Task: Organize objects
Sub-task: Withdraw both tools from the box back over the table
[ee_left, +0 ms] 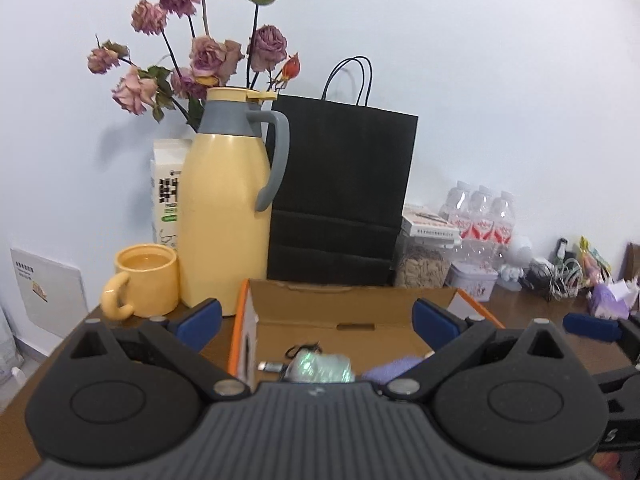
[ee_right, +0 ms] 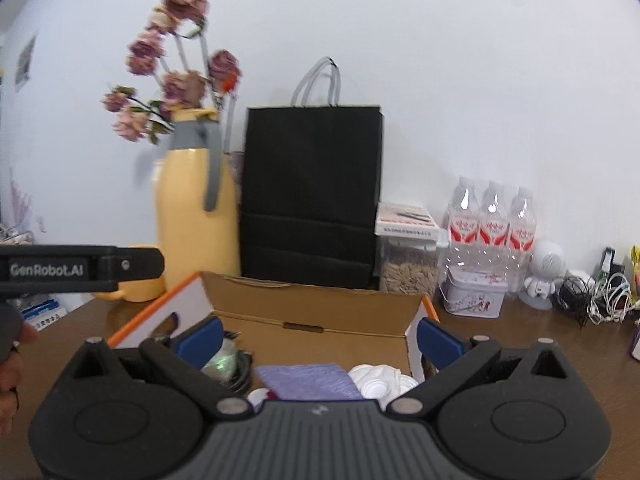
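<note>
An open cardboard box (ee_left: 352, 312) (ee_right: 320, 312) with orange edges sits on the brown table. Inside lie a shiny green wrapped item (ee_left: 320, 366) (ee_right: 219, 363), a purple cloth (ee_right: 308, 380) (ee_left: 394, 368), a black cable (ee_left: 303, 349), a small metal plug (ee_left: 272, 367) and white pieces (ee_right: 380, 382). My left gripper (ee_left: 318, 320) stands open above the box's near side, nothing between its blue pads. My right gripper (ee_right: 320, 338) is open over the box too, holding nothing. The right gripper's blue pad (ee_left: 592, 326) shows at the left wrist view's right edge; the left gripper's body (ee_right: 80, 268) crosses the right wrist view's left side.
Behind the box stand a yellow jug (ee_left: 228, 208) (ee_right: 196, 208), a yellow mug (ee_left: 144, 280), a black paper bag (ee_left: 340, 200) (ee_right: 312, 192) and dried roses (ee_left: 200, 48). To the right are a seed jar (ee_right: 408, 268), water bottles (ee_right: 492, 224), a tin (ee_right: 474, 292) and tangled cables (ee_right: 596, 296).
</note>
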`<state>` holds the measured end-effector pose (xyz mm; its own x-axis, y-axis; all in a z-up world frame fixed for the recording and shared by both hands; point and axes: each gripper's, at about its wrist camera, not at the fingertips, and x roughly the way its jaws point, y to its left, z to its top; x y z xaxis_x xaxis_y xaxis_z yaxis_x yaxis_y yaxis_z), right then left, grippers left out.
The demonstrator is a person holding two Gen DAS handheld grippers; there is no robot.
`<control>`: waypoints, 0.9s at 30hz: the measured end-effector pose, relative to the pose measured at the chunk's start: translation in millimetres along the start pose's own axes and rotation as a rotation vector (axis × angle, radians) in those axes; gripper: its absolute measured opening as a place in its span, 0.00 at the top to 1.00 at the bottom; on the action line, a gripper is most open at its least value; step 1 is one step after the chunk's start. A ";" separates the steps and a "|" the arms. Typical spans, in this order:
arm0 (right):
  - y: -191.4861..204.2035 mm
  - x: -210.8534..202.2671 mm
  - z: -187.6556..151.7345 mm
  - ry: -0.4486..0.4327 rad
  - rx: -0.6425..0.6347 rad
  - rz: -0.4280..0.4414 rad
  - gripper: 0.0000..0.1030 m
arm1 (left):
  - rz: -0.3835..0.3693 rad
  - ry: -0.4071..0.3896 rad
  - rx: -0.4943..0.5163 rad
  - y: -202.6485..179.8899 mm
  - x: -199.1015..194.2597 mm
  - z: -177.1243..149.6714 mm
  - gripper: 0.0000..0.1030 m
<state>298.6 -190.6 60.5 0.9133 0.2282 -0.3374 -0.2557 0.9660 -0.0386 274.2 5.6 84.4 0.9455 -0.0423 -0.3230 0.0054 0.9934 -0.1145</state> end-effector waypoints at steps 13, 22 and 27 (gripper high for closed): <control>27.9 -95.6 -60.8 0.056 -0.059 0.042 0.00 | 0.010 0.083 0.017 30.2 -94.8 -62.5 0.00; 51.4 -135.4 -122.3 0.190 -0.064 0.088 0.00 | -0.003 0.179 0.025 46.8 -134.3 -113.0 0.00; 64.0 -138.8 -146.3 0.249 -0.044 0.119 0.35 | -0.023 0.193 0.013 55.2 -150.1 -126.4 0.00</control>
<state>109.1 -178.3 -32.7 0.7712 0.2973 -0.5629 -0.3750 0.9267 -0.0243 91.5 53.3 7.8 0.8651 -0.0834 -0.4947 0.0313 0.9931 -0.1126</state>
